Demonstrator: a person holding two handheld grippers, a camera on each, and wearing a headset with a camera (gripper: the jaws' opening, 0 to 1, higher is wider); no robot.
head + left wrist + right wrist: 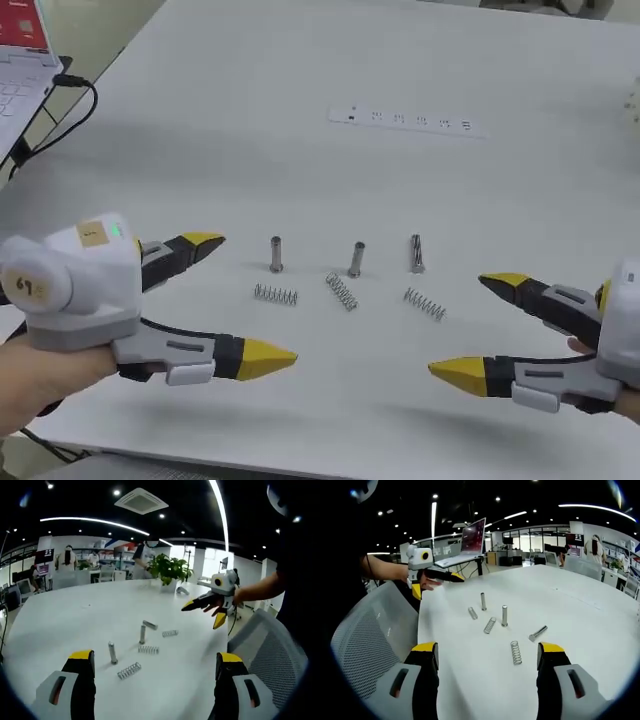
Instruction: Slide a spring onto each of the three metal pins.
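Three metal pins stand in a row mid-table: the left pin (276, 254) and middle pin (356, 259) are upright, while the right pin (416, 254) lies on its side, as seen in the right gripper view (538, 633). One spring lies flat in front of each: the left spring (275, 294), middle spring (342, 291) and right spring (425, 304). My left gripper (250, 298) hovers open at the left of the row, holding nothing. My right gripper (465, 326) hovers open at the right, also holding nothing. Both are short of the parts.
A white power strip (410, 120) lies farther back on the white table (300, 180). A laptop (20, 50) and a black cable (80, 95) sit at the far left edge. A grey mesh chair (370, 640) stands at the near edge.
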